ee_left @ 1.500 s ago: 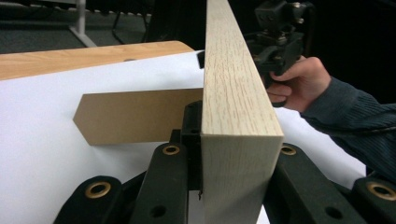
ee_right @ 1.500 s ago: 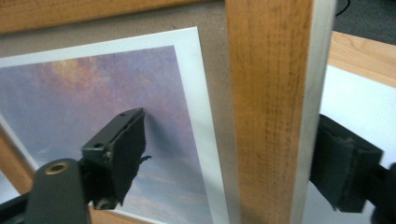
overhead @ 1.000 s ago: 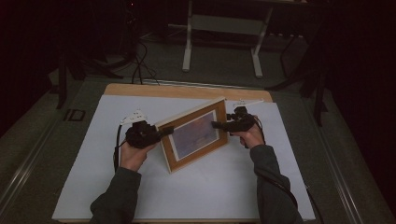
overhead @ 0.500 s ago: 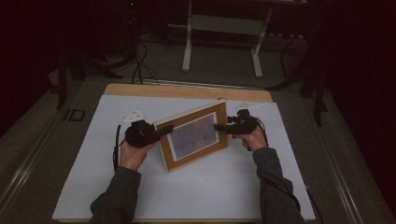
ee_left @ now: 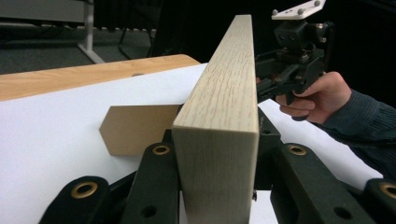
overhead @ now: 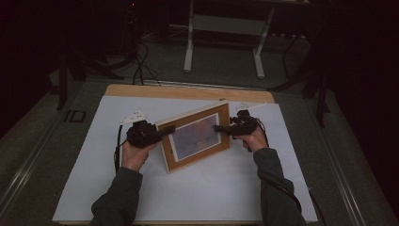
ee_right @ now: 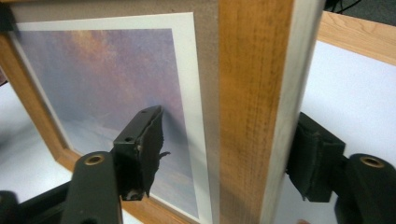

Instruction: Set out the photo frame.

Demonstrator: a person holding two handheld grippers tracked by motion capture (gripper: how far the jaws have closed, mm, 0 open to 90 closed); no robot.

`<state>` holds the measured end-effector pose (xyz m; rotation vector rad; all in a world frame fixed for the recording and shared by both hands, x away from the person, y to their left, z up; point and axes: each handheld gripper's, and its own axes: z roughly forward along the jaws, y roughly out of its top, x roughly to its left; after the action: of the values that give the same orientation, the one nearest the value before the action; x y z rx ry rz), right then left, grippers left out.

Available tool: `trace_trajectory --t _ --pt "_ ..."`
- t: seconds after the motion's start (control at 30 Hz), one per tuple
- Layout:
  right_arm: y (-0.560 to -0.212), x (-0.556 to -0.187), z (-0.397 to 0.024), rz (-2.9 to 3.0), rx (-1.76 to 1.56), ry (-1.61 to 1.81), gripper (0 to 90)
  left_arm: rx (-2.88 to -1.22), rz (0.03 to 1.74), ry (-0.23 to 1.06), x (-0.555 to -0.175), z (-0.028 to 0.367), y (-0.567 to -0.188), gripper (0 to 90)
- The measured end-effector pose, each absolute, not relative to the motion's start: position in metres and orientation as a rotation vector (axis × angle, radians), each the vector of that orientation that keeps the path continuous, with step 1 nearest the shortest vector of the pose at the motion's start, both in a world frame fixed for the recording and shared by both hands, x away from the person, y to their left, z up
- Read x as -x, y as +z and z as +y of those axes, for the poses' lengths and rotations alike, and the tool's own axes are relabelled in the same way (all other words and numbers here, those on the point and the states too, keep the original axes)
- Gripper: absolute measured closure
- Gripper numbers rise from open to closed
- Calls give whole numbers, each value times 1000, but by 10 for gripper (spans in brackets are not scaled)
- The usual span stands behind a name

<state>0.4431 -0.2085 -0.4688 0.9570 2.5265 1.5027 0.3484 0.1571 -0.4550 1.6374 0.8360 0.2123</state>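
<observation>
**Frame held on edge between two grippers**

Around the work we see a table [overhead: 188, 92] with a wooden top, most of it covered by a white sheet [overhead: 197, 188]. Beyond the table's far edge stands a white stand [overhead: 223, 35] on a grey floor, with dark cables [overhead: 139, 66] trailing at the left. The sheet around the frame is bare, and nothing stands between either gripper and the frame.

The frame [overhead: 195, 136] stands on its lower edge near the middle of the sheet, tilted back so its picture faces us and somewhat upward. Its long axis runs across the table, skewed: the left end sits nearer us, the right end farther away. In the left gripper view a flat brown backing stand [ee_left: 137, 128] lies on the sheet behind it.

The left gripper [overhead: 162, 132] has its jaws closed around the frame's left end; in the left gripper view the pale wood edge [ee_left: 224, 116] is wedged between the two black jaws. The right gripper [overhead: 221, 128] takes the right side: in its own view one jaw lies against the glass over the picture [ee_right: 93, 79], the other sits behind the wooden rail [ee_right: 252, 107], so the jaws are only as far apart as the rail is thick. We cannot tell whether the rear pad touches the wood.

Both hands hold the grippers from the near side, forearms in grey sleeves [overhead: 117, 197].
</observation>
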Motion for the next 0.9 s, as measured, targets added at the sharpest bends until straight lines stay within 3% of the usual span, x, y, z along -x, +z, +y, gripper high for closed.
trace_trajectory --t 0.9 --pt "-477 -426 -224 2481 -998 1575 498 -1597 900 237 -350 159 -454 609"
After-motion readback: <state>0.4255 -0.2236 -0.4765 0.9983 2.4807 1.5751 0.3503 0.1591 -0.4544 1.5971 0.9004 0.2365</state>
